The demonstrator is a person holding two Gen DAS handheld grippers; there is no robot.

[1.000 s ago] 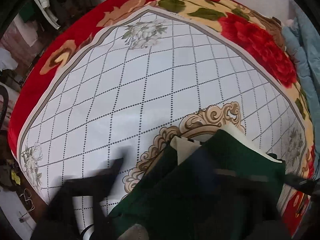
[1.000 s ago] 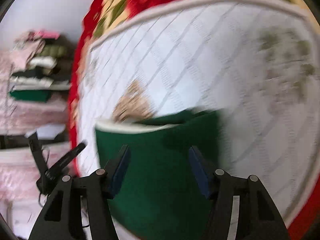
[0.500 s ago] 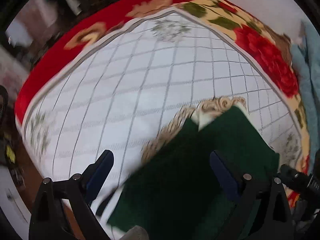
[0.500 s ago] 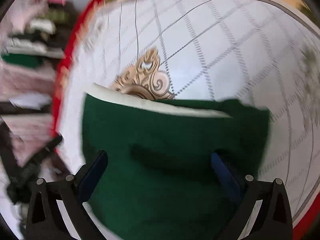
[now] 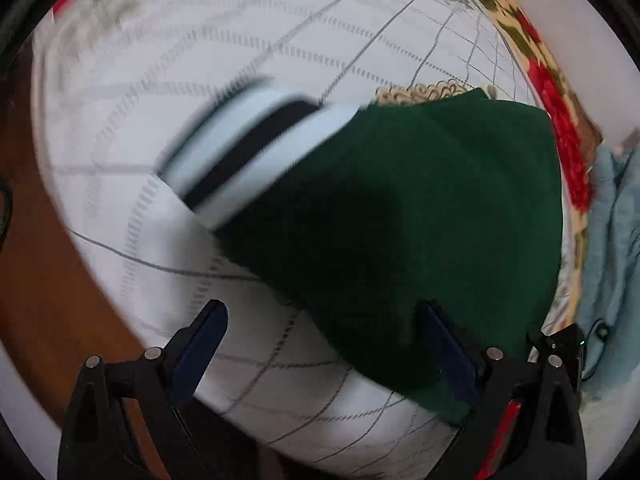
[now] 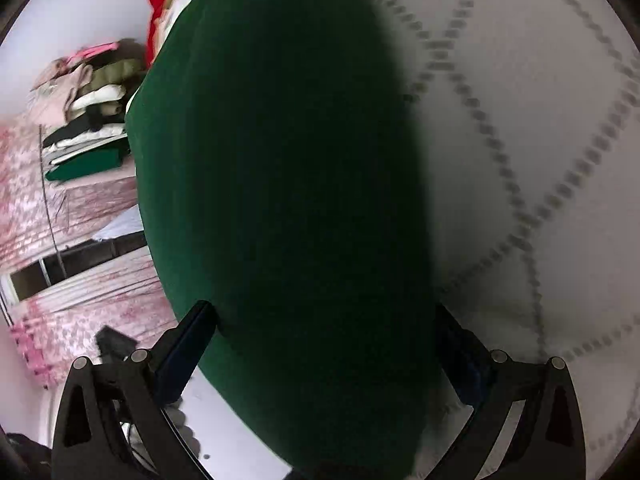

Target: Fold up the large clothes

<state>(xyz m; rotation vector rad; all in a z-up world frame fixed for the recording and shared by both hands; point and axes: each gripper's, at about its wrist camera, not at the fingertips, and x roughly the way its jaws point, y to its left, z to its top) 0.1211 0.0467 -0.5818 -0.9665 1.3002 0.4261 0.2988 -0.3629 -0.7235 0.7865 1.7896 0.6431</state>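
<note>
The dark green garment lies folded on the bed's quilted cover, its striped white hem at the far side. Both the left tongs and the right tongs stand spread wide, pinching nothing; probably they straddle the bundle to press or shift it.

Both wrist views close above green garment.

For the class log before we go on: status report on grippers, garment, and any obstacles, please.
Left gripper open. Right gripper open, astride the green garment. Garment folded on the bed cover. Nothing in the way.
</note>
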